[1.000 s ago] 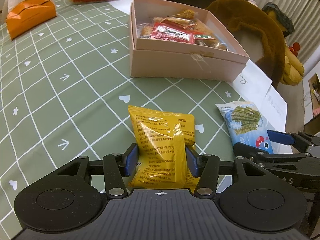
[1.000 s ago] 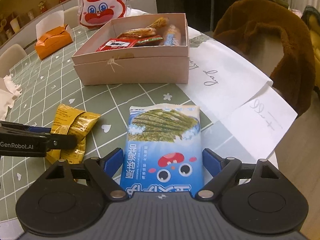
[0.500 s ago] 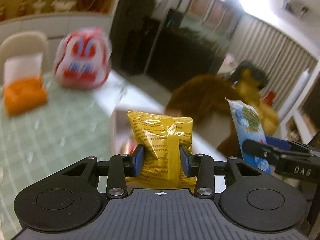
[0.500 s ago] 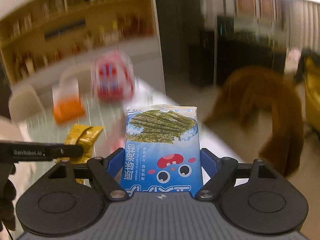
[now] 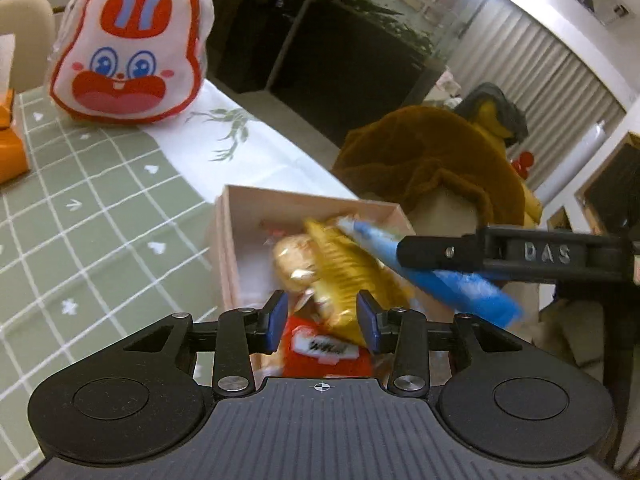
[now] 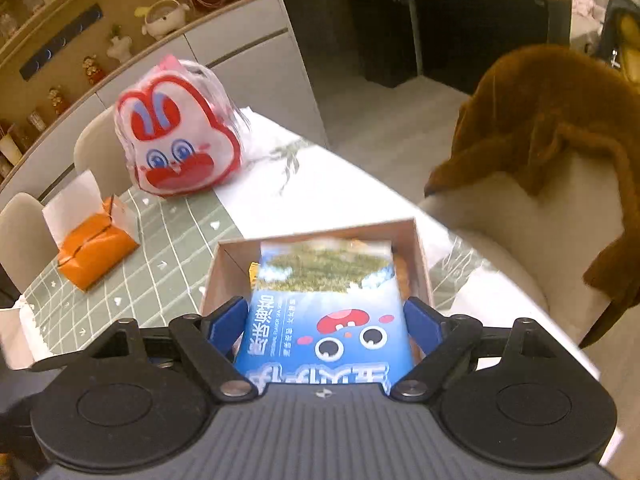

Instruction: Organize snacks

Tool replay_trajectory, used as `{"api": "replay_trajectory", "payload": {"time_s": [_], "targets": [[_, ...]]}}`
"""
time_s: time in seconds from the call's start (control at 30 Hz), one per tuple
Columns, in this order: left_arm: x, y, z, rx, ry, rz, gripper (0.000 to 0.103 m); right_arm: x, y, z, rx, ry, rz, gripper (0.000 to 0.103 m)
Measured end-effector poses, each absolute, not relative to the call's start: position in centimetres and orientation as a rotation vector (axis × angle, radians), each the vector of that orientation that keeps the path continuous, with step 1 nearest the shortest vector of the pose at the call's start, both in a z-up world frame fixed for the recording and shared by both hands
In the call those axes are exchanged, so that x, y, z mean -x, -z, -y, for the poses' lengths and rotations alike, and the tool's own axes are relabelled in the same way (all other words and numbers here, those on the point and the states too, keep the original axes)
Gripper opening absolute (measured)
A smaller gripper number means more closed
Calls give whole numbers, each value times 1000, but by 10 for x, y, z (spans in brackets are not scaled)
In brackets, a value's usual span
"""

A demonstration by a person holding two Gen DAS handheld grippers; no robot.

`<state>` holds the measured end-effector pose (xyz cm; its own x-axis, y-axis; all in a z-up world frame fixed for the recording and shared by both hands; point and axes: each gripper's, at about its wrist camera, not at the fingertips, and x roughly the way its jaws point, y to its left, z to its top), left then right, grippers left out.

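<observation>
The pink cardboard box (image 5: 240, 216) holds several snack packs. My left gripper (image 5: 322, 320) hovers over the box with its jaws apart; the yellow snack bag (image 5: 340, 276), blurred, lies loose between and beyond the pads, over the other packs. My right gripper (image 6: 326, 320) is shut on the blue seaweed pack (image 6: 324, 320) and holds it above the box (image 6: 422, 256). In the left wrist view the right gripper's finger (image 5: 500, 252) reaches in from the right with the blue pack (image 5: 448, 284) tilted over the box.
A rabbit-face bag (image 5: 128, 48) stands at the far table edge, also in the right wrist view (image 6: 176, 140). An orange tissue box (image 6: 96, 248) sits left. A chair with a brown fur throw (image 6: 552, 152) stands right of the table. Green checked tablecloth (image 5: 80, 208) covers the table.
Both grippers moved from above the table to over the box. The left gripper opened and let go of the yellow bag, which dropped into the box. The right still holds the blue pack.
</observation>
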<state>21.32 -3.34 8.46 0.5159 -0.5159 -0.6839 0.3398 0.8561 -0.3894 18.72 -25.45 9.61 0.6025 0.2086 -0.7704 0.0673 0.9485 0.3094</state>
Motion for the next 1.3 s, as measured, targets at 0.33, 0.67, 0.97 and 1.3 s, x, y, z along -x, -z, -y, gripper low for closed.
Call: {"api": "replay_trajectory", "payload": {"time_s": [0.33,0.67,0.97,1.3], "targets": [[-181,-96,27,249,467,-846,43,-195,-88,246,-303,-124,-941,85],[-160,-88,22,237,424,-850,43,-169,-119,249,-379,-230,-770,84],[-74,-52,18,124,365,-803,43,-46,-66,245,-195,-25,-749,85],[-32,-4,24,-12,296,-779,43,12,11,207,-95,67,-822,86]]}}
